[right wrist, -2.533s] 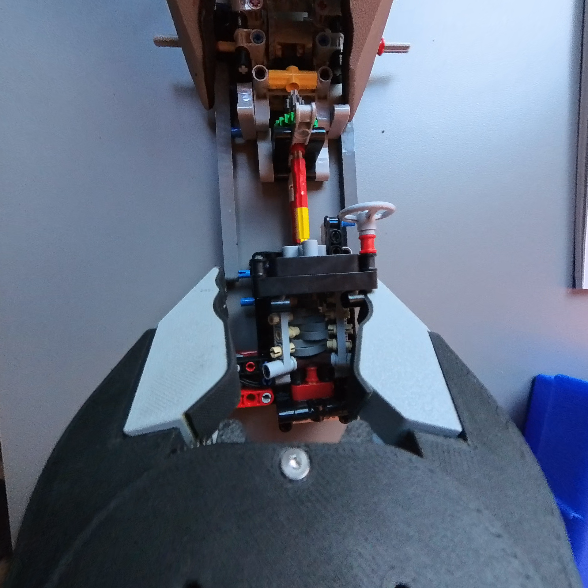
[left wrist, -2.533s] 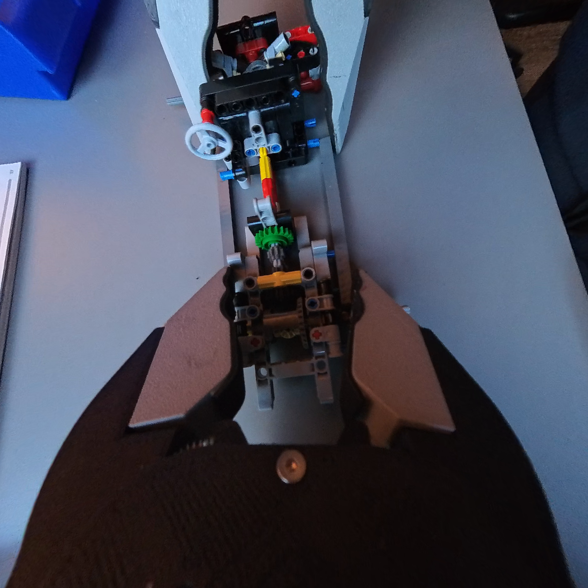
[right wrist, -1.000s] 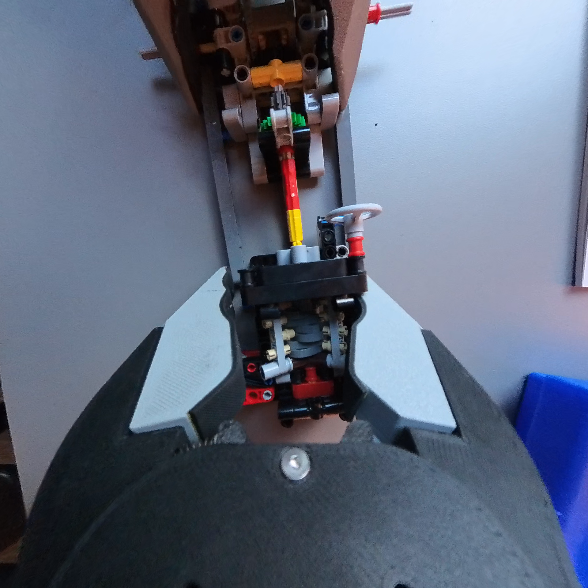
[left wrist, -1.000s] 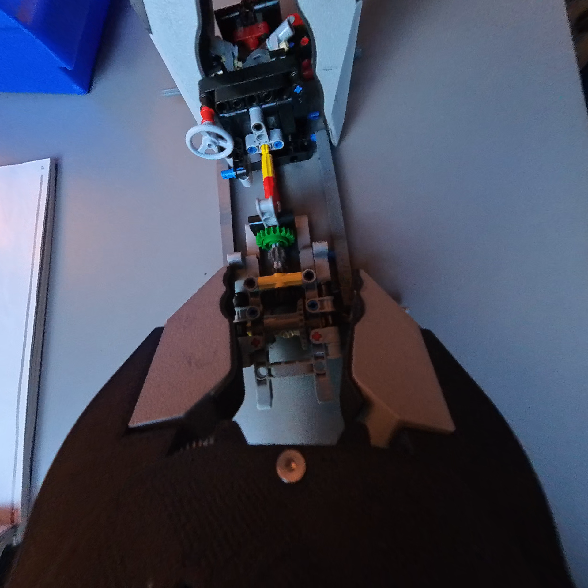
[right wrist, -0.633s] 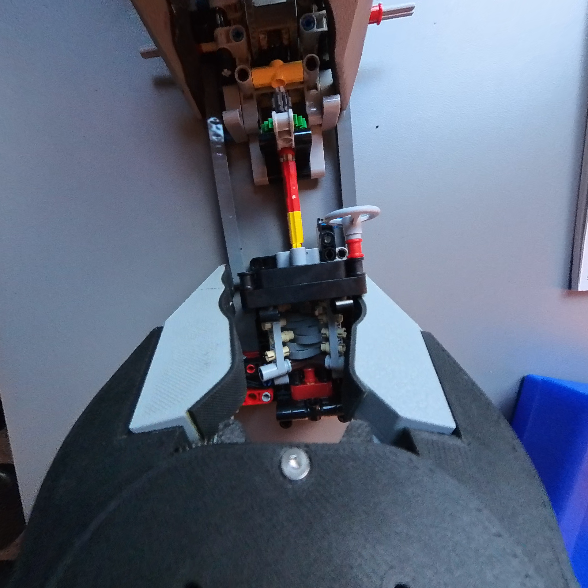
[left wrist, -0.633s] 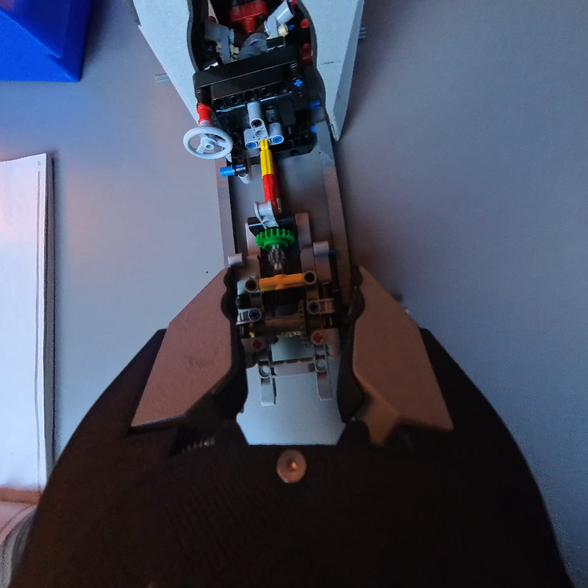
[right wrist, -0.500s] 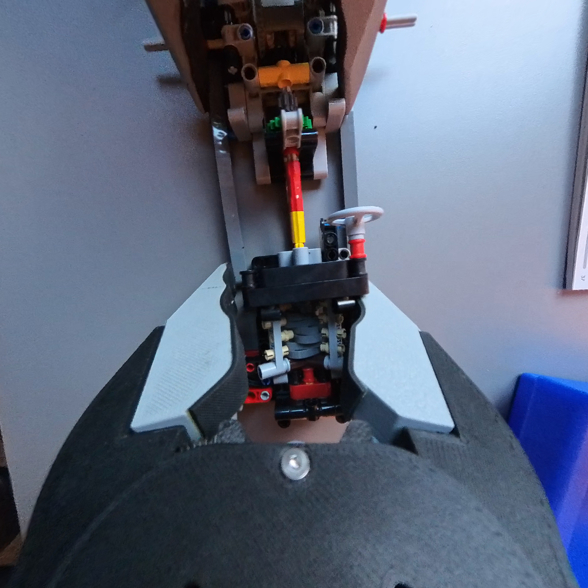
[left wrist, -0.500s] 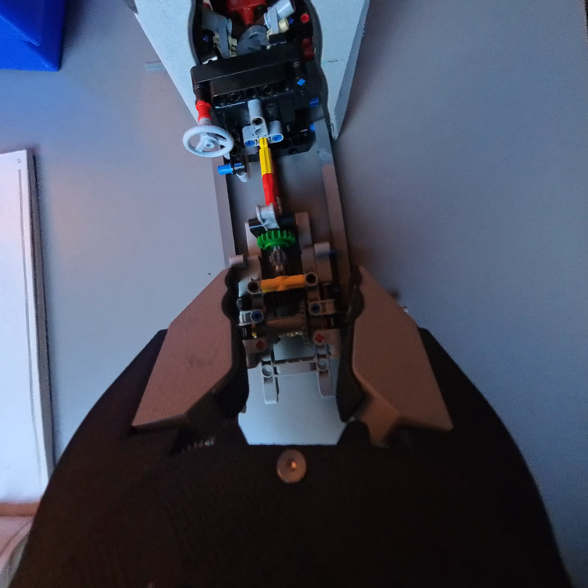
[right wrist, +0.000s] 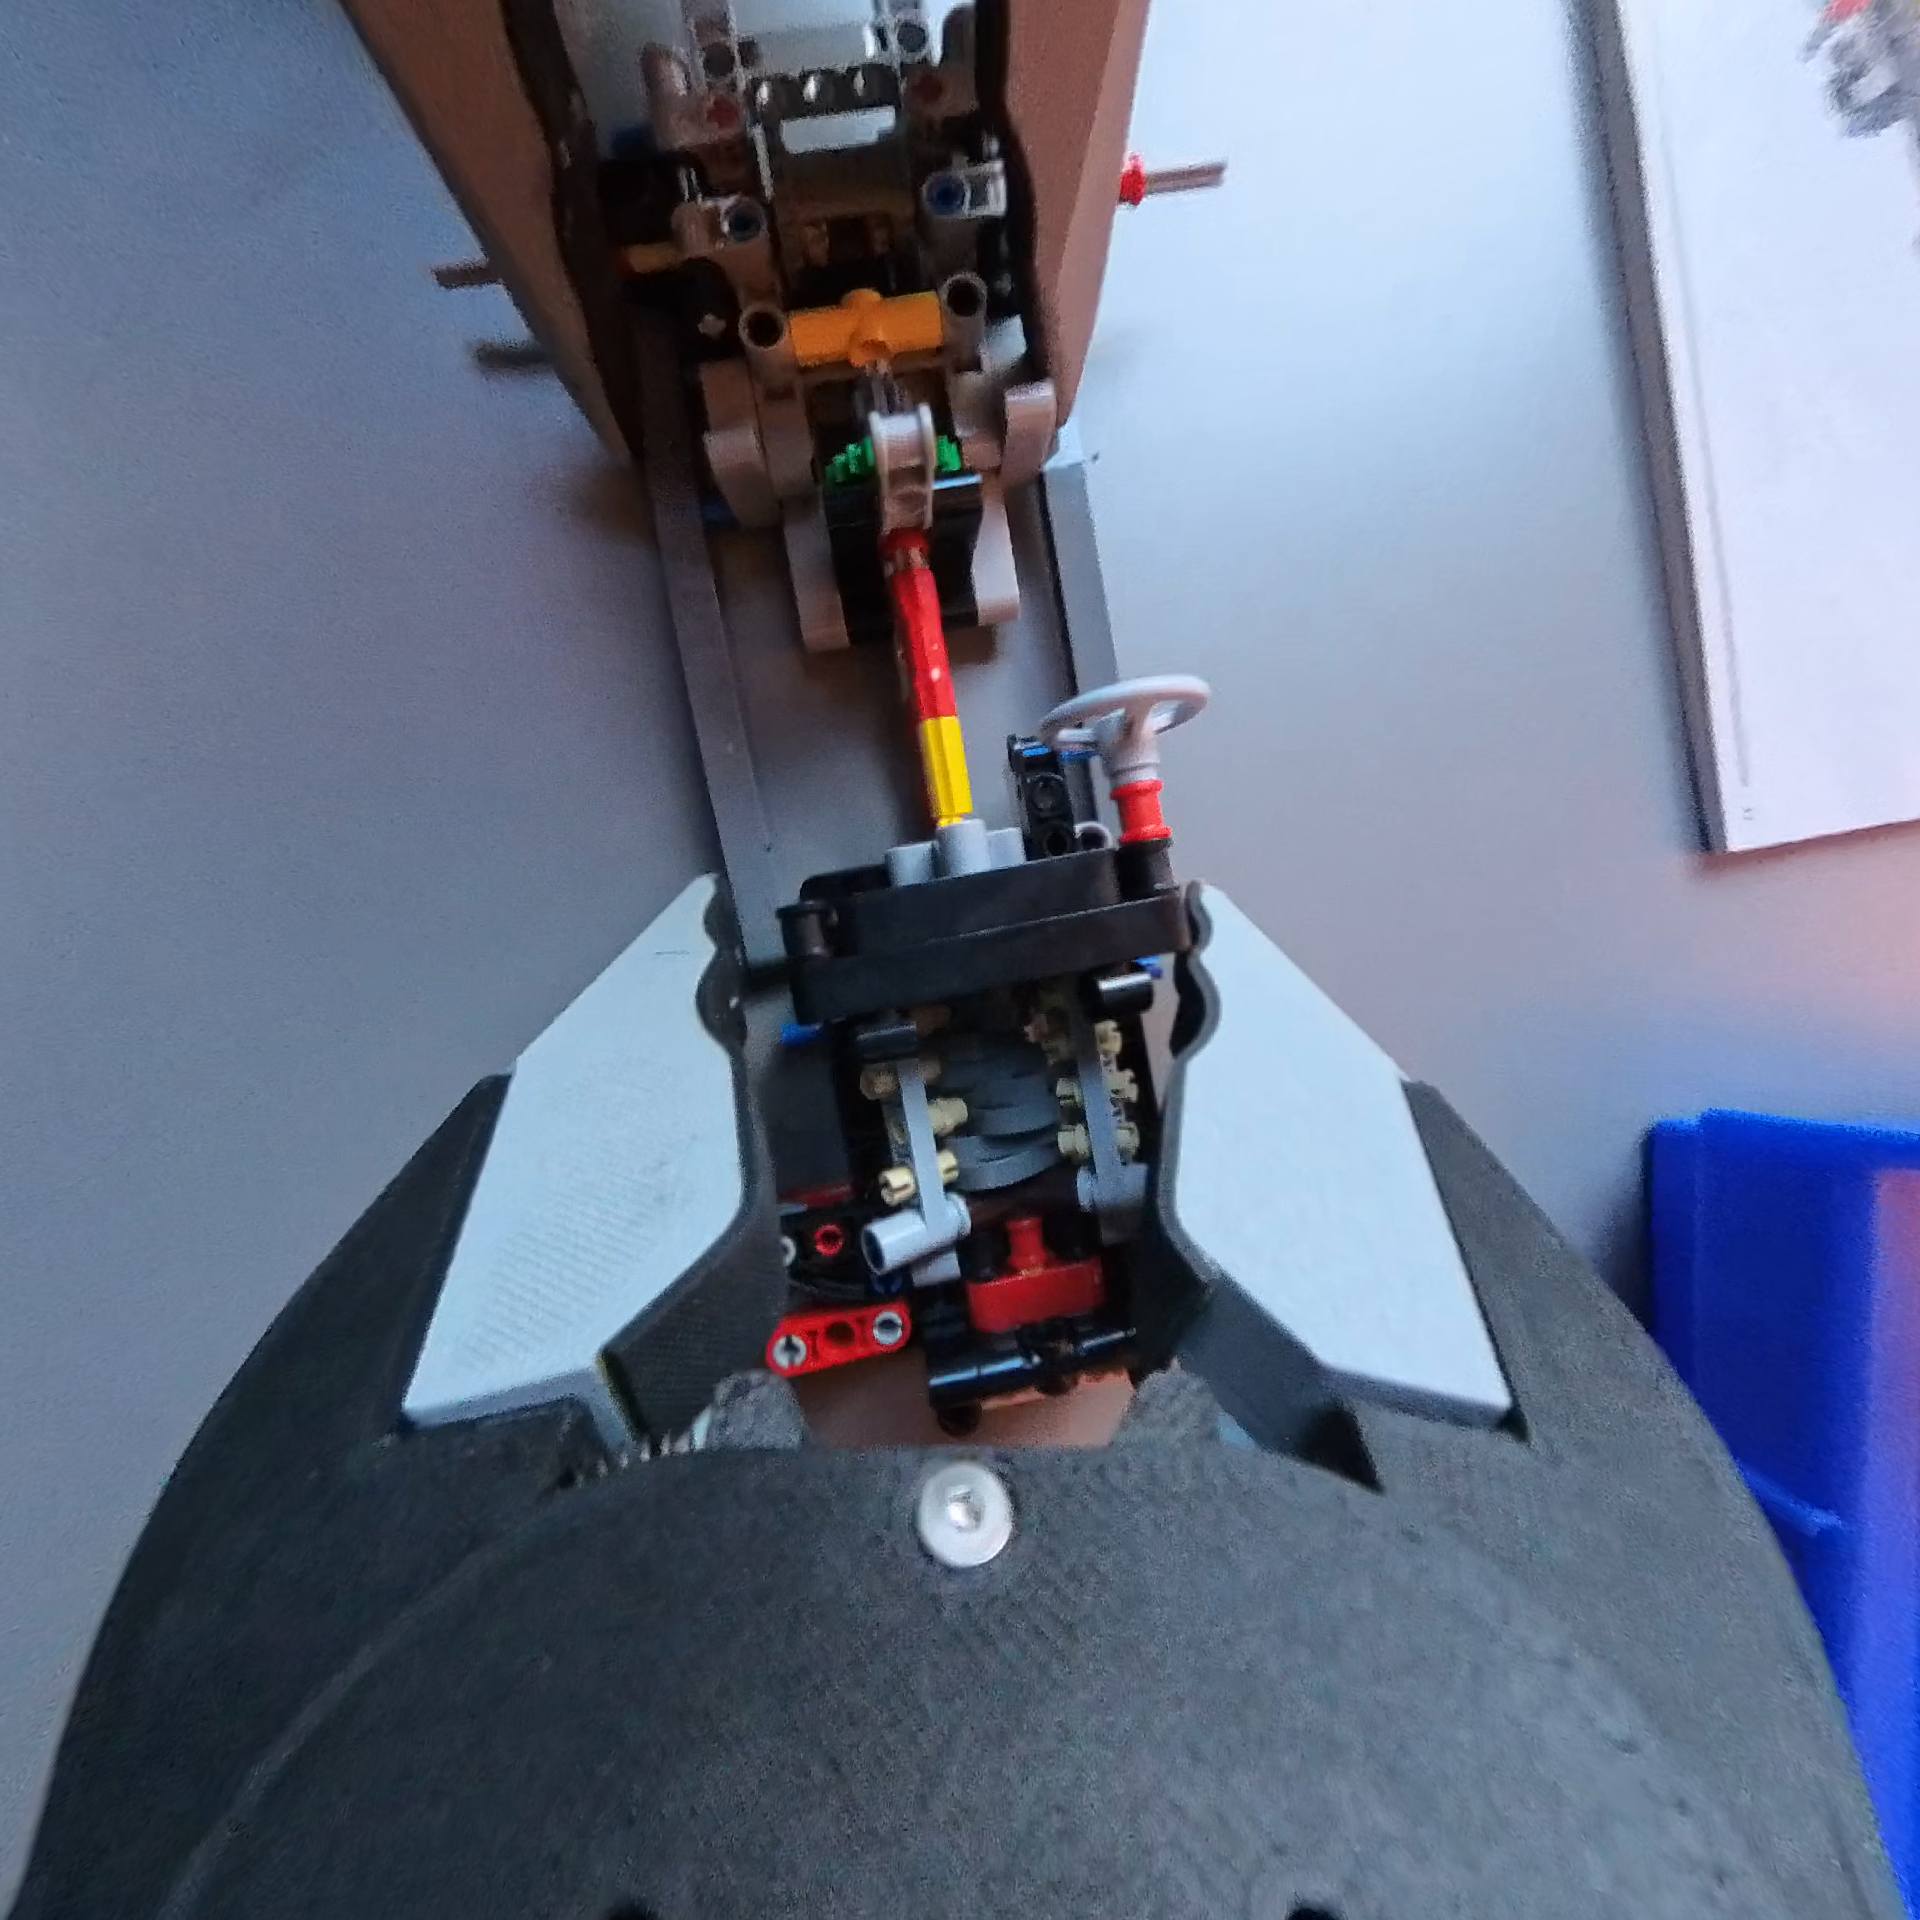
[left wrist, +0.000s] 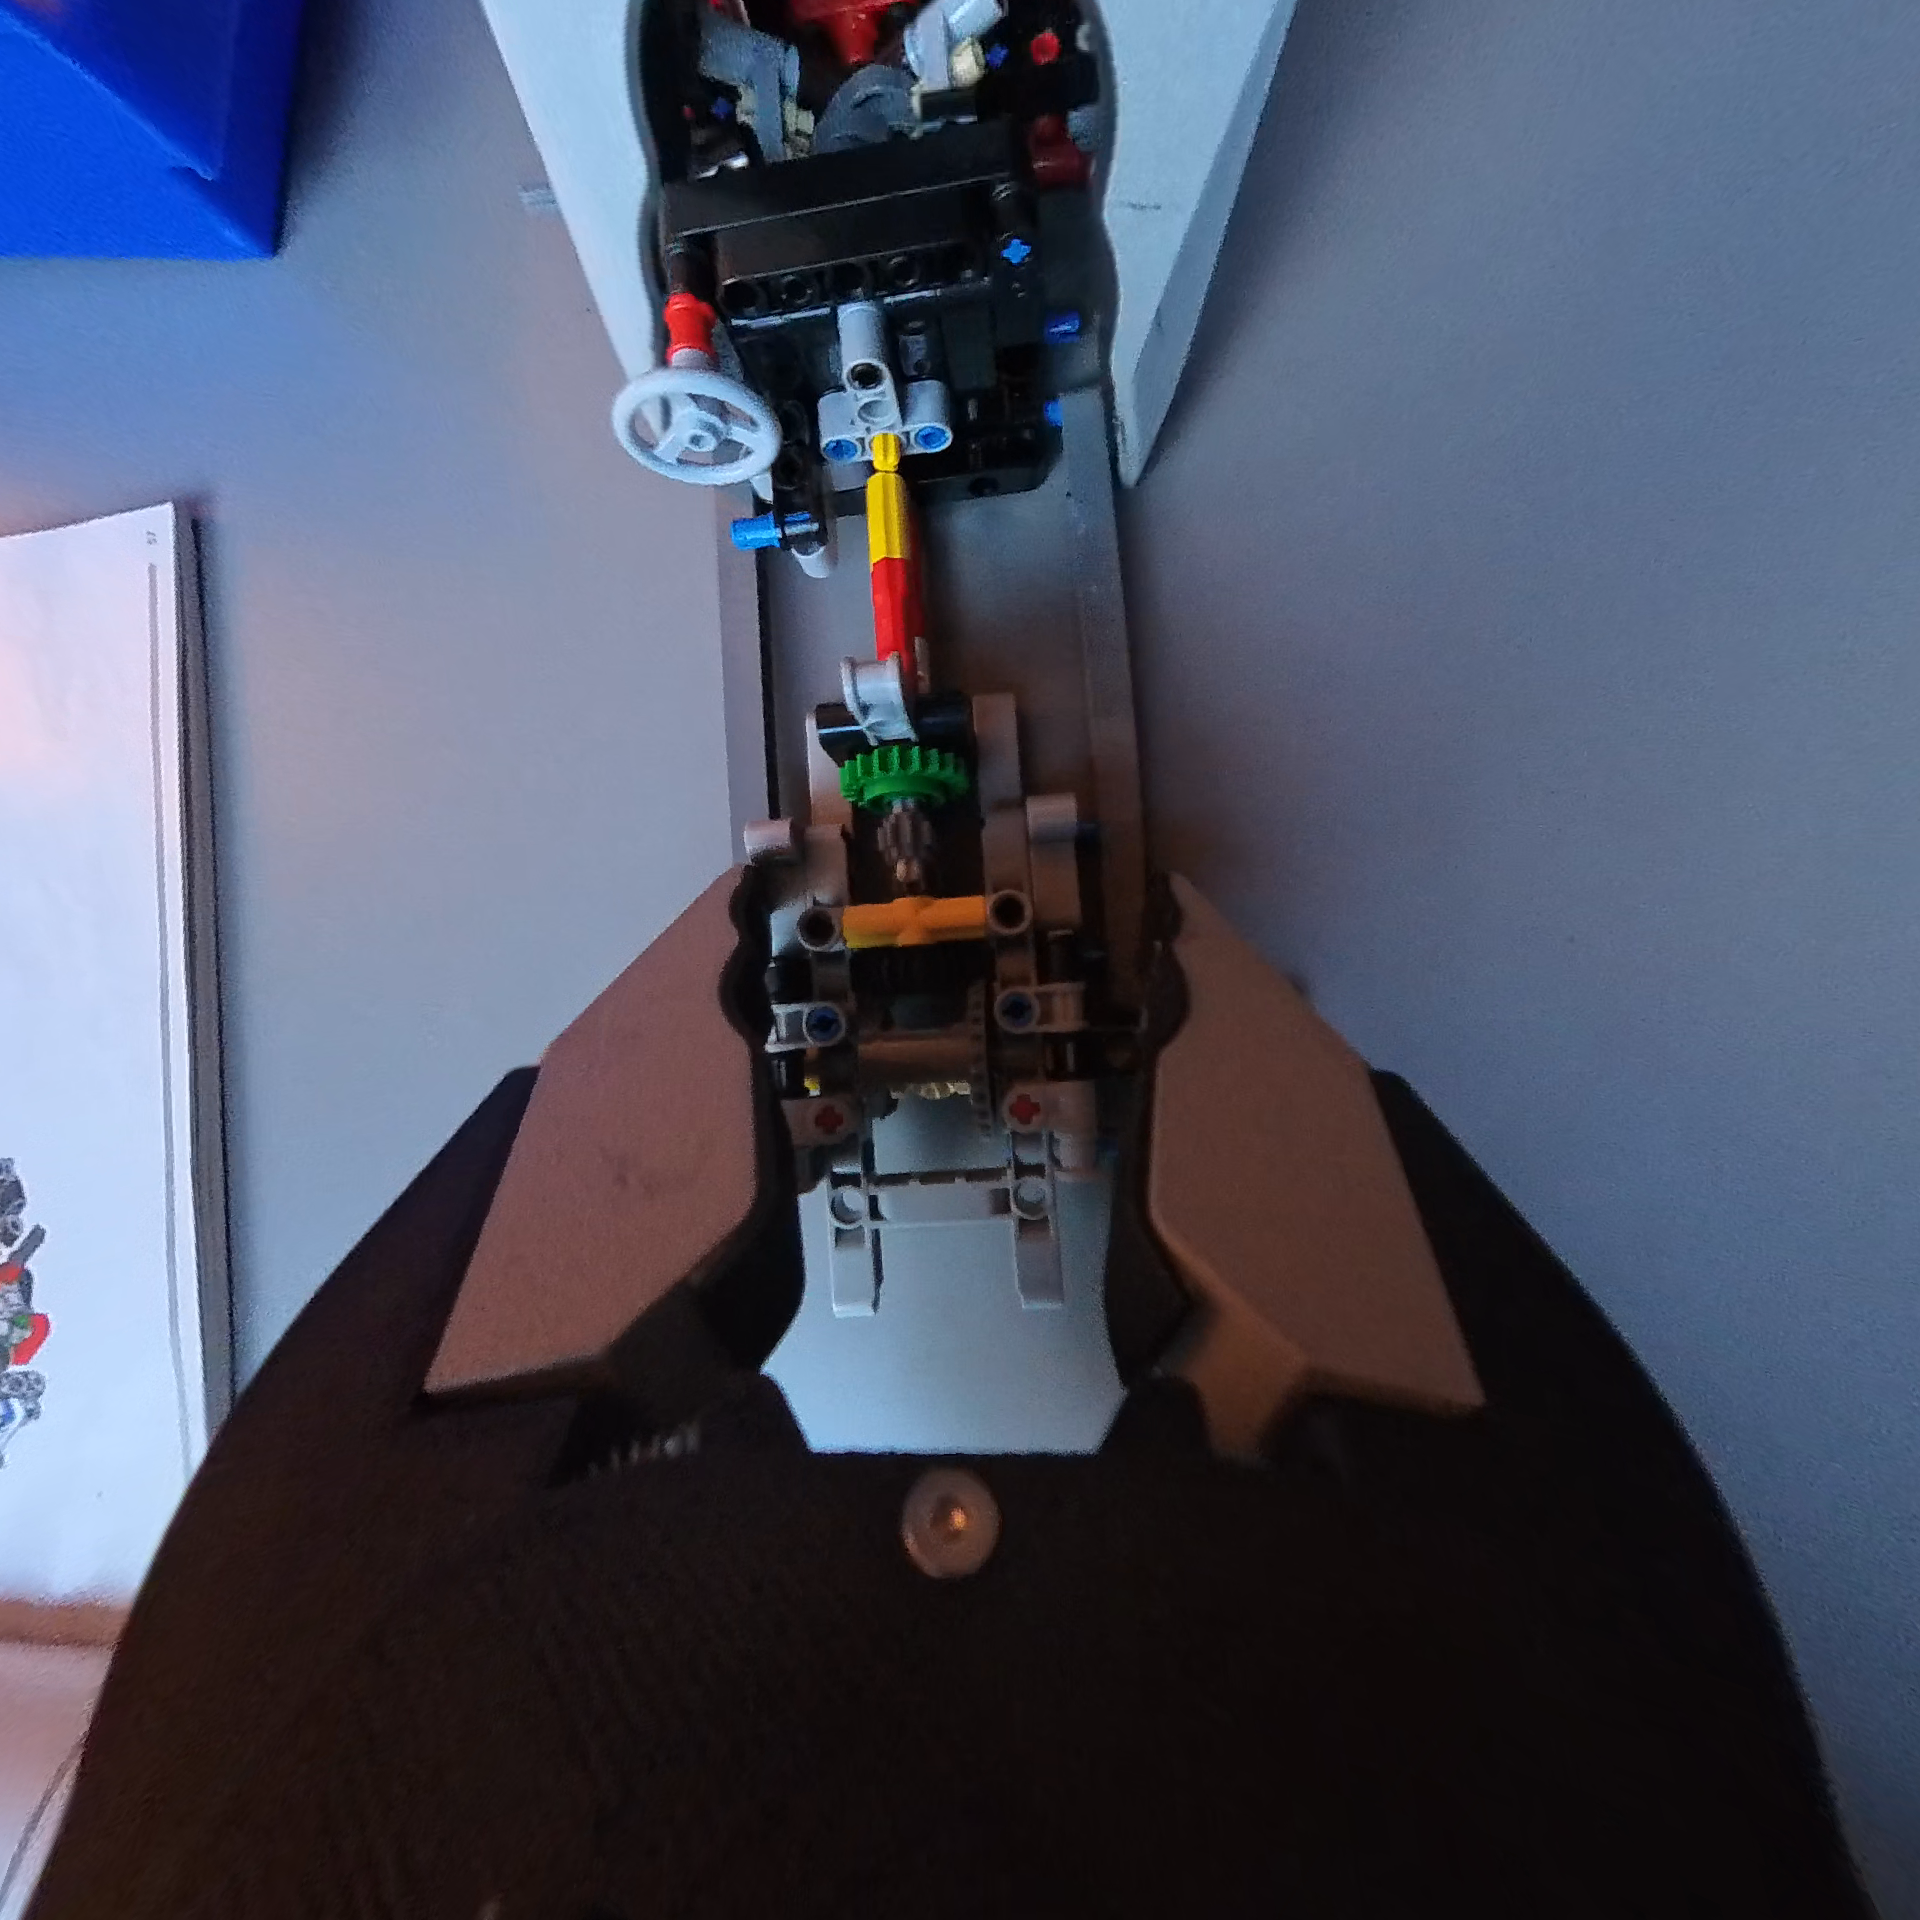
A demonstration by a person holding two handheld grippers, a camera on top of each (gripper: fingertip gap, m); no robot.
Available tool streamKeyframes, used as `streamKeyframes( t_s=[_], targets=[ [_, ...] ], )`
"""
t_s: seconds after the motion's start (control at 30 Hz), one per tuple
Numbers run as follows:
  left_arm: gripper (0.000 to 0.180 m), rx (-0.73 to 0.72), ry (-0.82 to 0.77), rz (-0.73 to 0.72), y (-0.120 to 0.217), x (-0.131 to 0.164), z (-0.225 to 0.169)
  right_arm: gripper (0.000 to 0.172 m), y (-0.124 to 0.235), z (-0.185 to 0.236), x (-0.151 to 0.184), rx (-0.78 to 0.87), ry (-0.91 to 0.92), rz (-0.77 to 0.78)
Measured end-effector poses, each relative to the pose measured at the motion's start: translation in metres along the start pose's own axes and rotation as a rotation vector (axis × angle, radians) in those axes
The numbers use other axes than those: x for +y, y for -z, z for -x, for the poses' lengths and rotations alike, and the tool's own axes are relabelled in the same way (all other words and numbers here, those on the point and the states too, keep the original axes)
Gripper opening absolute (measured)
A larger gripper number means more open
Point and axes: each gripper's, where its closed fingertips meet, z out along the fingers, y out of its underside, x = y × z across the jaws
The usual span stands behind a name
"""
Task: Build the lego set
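A brick-built vehicle chassis (left wrist: 894, 571) with a red-and-yellow shaft, a green gear (left wrist: 902, 774) and a grey steering wheel (left wrist: 694, 436) stretches between my two grippers. My left gripper (left wrist: 951, 914) is shut on its grey axle end with the orange piece. Its brown fingers (right wrist: 1070, 208) hug that end in the right wrist view. My right gripper (right wrist: 956, 914) stands open around the black-framed engine end (right wrist: 987, 935). Its pale fingers (left wrist: 1174, 312) stand a little off the frame's sides. I cannot tell whether the chassis rests on the table.
The grey table (left wrist: 1507, 623) lies under everything. A blue bin (left wrist: 125, 125) stands beside the right gripper and also shows in the right wrist view (right wrist: 1787, 1351). A white instruction booklet (left wrist: 94, 935) lies beside the chassis and shows in the right wrist view (right wrist: 1818, 416). Left tips to right tips: about 9 cm.
Both grippers squeezed the chassis ends half a second ago. Now the right fingers have spread away from the black frame, and the left fingers have eased out slightly. The right view has tilted.
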Motion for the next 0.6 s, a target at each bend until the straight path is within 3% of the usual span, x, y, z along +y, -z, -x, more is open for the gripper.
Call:
streamKeyframes(
  t_s=[0.13, 0.27, 0.43, 0.6],
  targets=[
    [0.072, -0.010, 0.017, -0.008, -0.002, -0.003, -0.002, 0.083, 0.015, -0.005, -0.006, 0.136, 0.009, -0.037],
    [0.073, -0.017, 0.041, -0.047, -0.003, -0.006, -0.005, 0.087, 0.032, 0.005, -0.033, 0.123, -0.064, -0.142],
    [0.073, -0.010, 0.087, -0.105, -0.002, -0.008, -0.007, 0.104, 0.002, 0.010, -0.047, 0.189, -0.035, -0.056],
    [0.073, 0.009, 0.118, -0.137, -0.001, -0.009, -0.009, 0.093, -0.006, 0.010, -0.060, 0.245, 0.082, -0.044]
  ],
)
